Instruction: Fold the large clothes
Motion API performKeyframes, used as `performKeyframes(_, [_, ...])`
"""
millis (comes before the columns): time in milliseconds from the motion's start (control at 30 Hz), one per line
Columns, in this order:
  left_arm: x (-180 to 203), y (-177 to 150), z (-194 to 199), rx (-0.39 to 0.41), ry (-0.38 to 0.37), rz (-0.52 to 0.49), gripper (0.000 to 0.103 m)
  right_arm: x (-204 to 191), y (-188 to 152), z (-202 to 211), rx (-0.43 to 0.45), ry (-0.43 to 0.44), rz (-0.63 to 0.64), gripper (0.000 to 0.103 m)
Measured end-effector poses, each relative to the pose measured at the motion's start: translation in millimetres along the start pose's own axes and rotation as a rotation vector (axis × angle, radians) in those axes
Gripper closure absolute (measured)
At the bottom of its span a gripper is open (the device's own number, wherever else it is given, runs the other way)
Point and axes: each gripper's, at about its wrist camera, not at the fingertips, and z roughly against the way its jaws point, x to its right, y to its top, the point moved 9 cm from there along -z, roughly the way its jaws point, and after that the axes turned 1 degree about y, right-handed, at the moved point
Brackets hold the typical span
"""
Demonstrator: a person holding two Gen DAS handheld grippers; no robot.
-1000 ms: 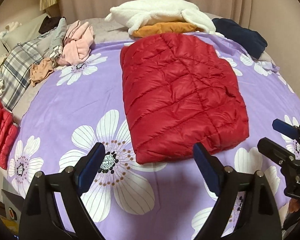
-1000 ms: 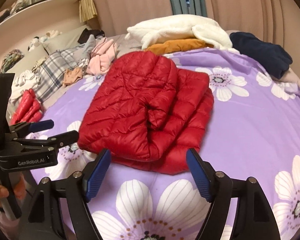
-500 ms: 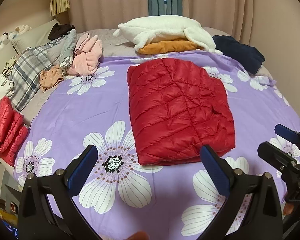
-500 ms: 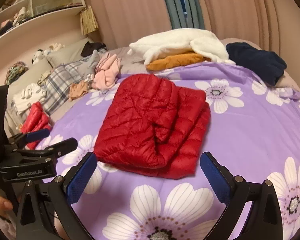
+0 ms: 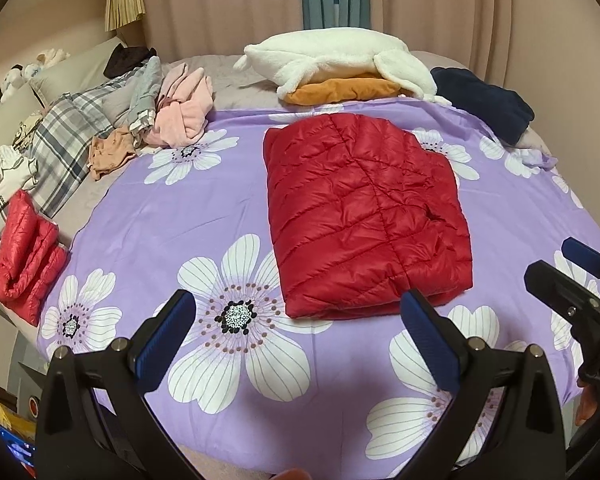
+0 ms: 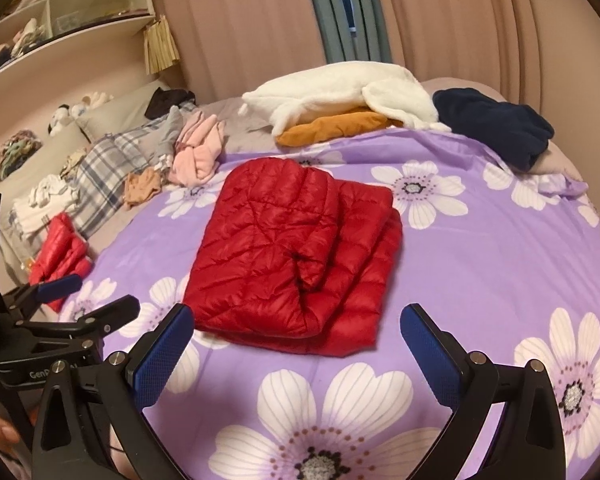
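Note:
A red quilted puffer jacket (image 5: 364, 216) lies folded into a rectangle on the purple flowered sheet (image 5: 160, 224); it also shows in the right wrist view (image 6: 296, 256) with a sleeve fold on top. My left gripper (image 5: 296, 332) is open and empty, held above the sheet near the jacket's near edge. My right gripper (image 6: 296, 344) is open and empty, just short of the jacket's near edge. Each gripper appears in the other's view, the right one (image 5: 572, 280) at the right and the left one (image 6: 80, 300) at the left.
A second folded red puffer (image 5: 24, 260) lies at the bed's left edge. Crumpled pink clothes (image 5: 184, 112), plaid fabric (image 5: 60, 148), a white fleece (image 5: 332, 60) over an orange garment (image 5: 340, 90) and a navy garment (image 5: 484, 100) lie along the far side. Curtains hang behind.
Both grippers have drawn back and up from the folded jacket, which now looks smaller and farther. The jacket itself has not moved.

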Motion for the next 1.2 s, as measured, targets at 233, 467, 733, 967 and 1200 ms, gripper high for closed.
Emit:
performKeyframes(233, [1.0, -0.2, 4.3, 0.004, -0.007, -0.007, 0.001, -1.2, 1.3, 1.8, 0.0, 0.001, 0.004, 0.001])
performKeyframes(467, [4.1, 1.9, 4.1, 0.005, -0.01, -0.013, 0.001, -1.5, 2.8, 1.4, -0.007, 0.008, 0.007, 0.001])
performKeyframes(733, [4.9, 3.1, 4.4, 0.008, -0.01, -0.015, 0.001, -1.1, 3.0, 0.7, -0.008, 0.009, 0.007, 0.001])
performKeyframes(967, [3.9, 3.9, 5.1, 0.011, -0.008, -0.015, 0.0, -1.5, 2.7, 0.7, -0.008, 0.007, 0.007, 0.001])
performKeyframes(1200, [3.2, 4.0, 4.8, 0.011, -0.009, -0.017, 0.001, -2.5, 2.6, -0.3, -0.007, 0.01, 0.008, 0.001])
